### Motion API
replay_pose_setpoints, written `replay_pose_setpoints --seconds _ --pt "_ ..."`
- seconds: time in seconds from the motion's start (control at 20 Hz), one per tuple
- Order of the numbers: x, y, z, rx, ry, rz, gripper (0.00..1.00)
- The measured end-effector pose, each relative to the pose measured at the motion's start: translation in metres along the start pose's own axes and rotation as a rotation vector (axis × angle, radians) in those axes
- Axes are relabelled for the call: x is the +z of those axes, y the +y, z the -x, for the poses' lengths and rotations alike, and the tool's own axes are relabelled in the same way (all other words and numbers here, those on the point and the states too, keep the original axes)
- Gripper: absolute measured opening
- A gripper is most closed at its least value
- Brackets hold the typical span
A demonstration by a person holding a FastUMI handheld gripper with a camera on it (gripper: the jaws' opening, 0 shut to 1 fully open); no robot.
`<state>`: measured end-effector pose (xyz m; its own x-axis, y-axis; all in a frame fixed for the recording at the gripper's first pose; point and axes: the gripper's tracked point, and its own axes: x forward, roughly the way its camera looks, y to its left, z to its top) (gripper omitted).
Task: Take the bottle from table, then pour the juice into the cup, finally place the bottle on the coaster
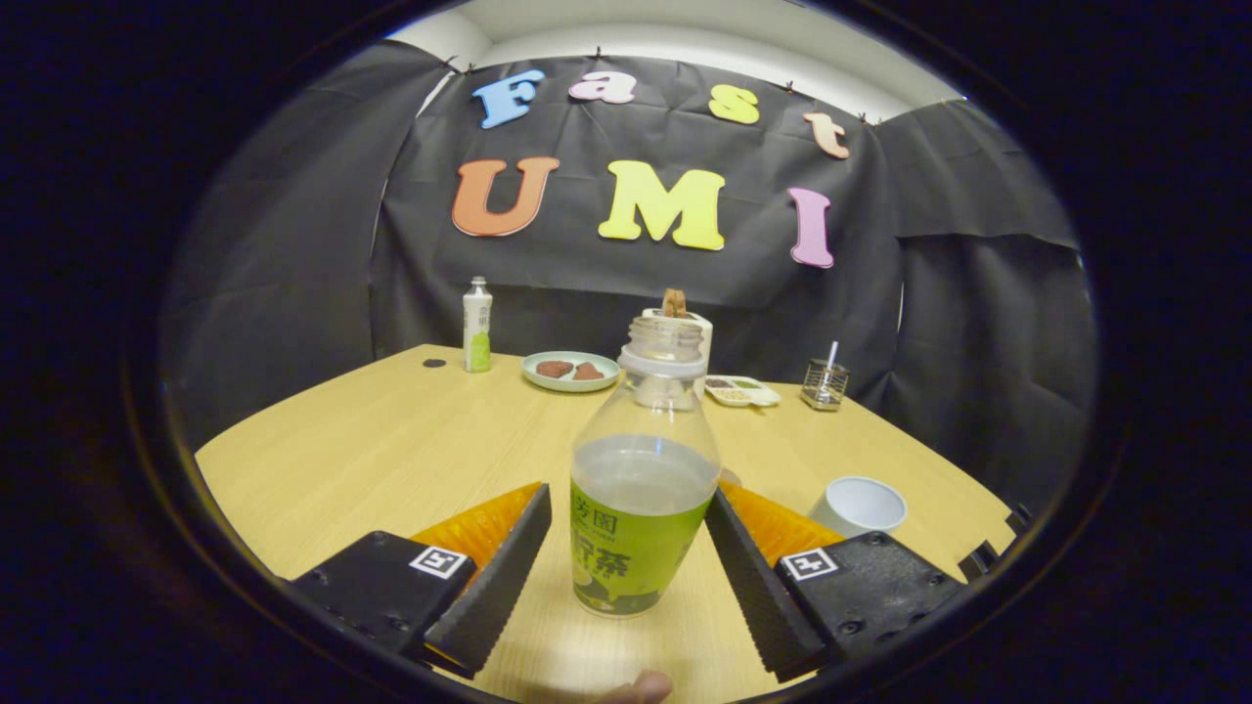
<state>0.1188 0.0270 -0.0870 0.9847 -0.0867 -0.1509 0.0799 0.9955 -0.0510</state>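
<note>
The gripper (626,533) has its jaws spread fairly wide, and the bottle (641,489) stands upright between them on the table (391,440). The right finger (758,577) lies very close to the bottle's green label, perhaps just touching it near the top of the label, while the left finger (494,582) is a little apart from it, with a strip of table showing between. So the bottle is framed by the fingers and not clamped. It has no cap, and the liquid fills it to about the middle.

Just beyond the right finger, on the table, stands a white cup (859,506), open and upright. A fingertip (641,687) of the person shows below the bottle, near the base of the gripper.

Further away, near the back edge of the table, there is a small white and green bottle (477,337) standing upright, a round plate (570,371) with two brown pieces of food on it, a white box (685,337) partly hidden behind the bottle's neck, a small tray (743,391) and a little wire holder (825,383). A small dark round disc (434,363) lies just beside the small bottle.
</note>
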Motion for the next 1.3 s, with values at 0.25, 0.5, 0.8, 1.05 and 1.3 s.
replay_pose_setpoints --seconds 0.25,0.5,0.8,1.05,1.3 --pt "-0.001 -0.005 -0.011 -0.023 -0.029 -0.026 0.93" --pt "0.001 -0.017 0.003 -0.049 0.010 -0.040 0.82" --pt "0.029 -0.026 0.022 -0.059 0.005 -0.055 0.82" --pt "0.069 -0.024 0.035 -0.039 -0.027 -0.096 0.81" --pt "0.095 -0.023 0.043 -0.018 -0.048 -0.136 0.81"
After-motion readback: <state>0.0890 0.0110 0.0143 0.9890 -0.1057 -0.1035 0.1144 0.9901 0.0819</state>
